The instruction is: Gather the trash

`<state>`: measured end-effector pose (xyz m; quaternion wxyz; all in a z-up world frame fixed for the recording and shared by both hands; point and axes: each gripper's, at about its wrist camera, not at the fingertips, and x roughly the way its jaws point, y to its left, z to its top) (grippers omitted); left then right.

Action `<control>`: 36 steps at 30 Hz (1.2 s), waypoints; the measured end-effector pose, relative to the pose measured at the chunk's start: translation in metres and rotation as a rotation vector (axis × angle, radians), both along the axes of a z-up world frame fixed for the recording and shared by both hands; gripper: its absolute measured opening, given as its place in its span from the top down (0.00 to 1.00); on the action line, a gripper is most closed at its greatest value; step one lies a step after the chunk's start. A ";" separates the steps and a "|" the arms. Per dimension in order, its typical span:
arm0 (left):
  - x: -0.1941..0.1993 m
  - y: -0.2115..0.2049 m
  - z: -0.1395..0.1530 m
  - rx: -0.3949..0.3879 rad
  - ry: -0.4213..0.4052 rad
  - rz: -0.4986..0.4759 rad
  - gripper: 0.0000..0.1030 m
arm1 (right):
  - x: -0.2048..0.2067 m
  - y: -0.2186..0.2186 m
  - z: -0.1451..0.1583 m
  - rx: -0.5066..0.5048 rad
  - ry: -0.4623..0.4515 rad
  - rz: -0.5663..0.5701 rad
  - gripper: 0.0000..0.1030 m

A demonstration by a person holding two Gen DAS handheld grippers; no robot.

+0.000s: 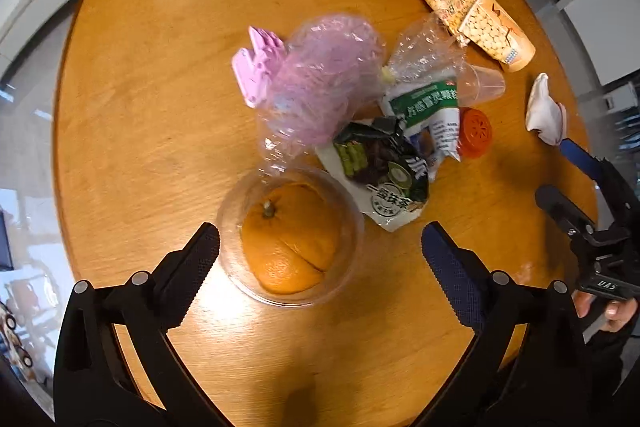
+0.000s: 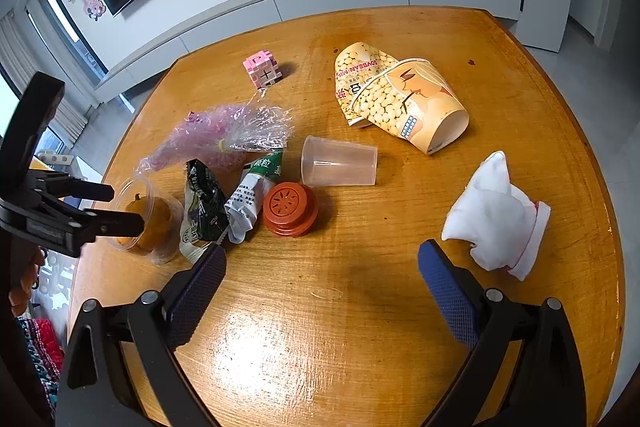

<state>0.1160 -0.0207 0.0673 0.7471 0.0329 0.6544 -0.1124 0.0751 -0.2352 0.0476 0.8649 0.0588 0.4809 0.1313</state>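
The near part of the wooden table (image 2: 320, 347) lies bare, giving wide room between the white cloth (image 2: 496, 211) on the right and the litter on the left. That litter crowds together: a clear tub with an orange (image 1: 290, 237), a dark tea packet (image 1: 380, 167), a green-and-white sachet (image 1: 432, 115), a red-brown lid (image 2: 291, 209) and crinkled purple film (image 1: 324, 79) (several touching or overlapping). The tipped clear cup (image 2: 338, 163) and crushed paper cups (image 2: 404, 99) block the middle; the pink cube (image 2: 263, 67) stands apart.
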 end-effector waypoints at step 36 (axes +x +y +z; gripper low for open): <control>-0.013 0.015 -0.004 -0.011 -0.105 -0.014 0.65 | -0.007 -0.012 0.011 0.026 -0.023 -0.038 0.12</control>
